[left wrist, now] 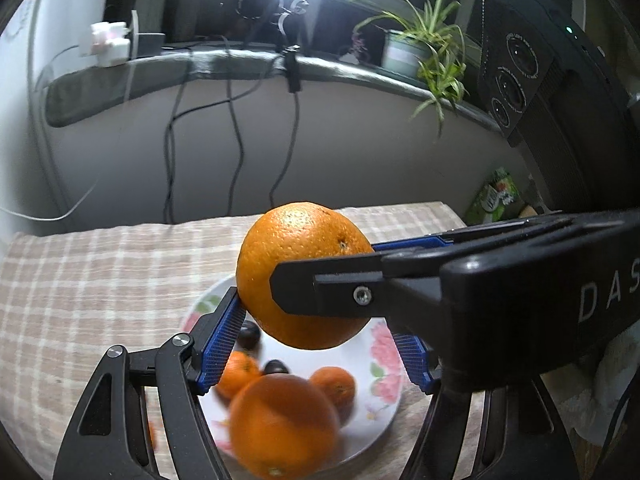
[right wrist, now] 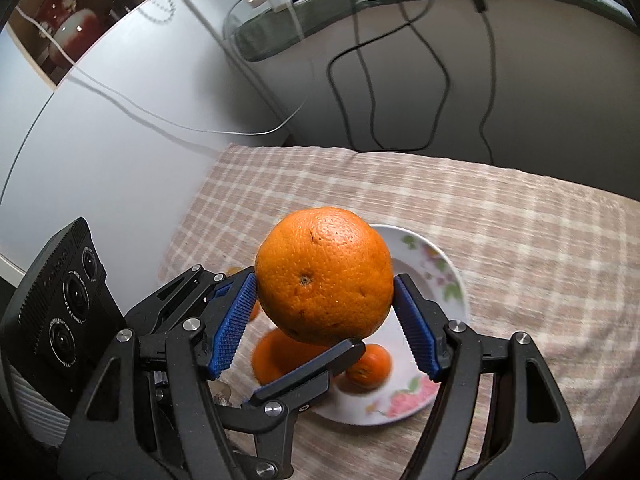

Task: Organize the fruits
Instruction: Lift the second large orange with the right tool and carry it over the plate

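A large pebbly-skinned orange (right wrist: 324, 276) hangs at frame centre above a white floral plate (right wrist: 448, 276) on the checked cloth, where another big orange (left wrist: 284, 426), two small tangerines (left wrist: 334, 386) and two dark round fruits (left wrist: 249, 335) lie.

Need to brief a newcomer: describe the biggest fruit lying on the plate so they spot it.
On the checked tablecloth sits a white flowered plate. At its near edge in the left wrist view lies a big orange, far larger than the small tangerines and dark round fruits beside it.
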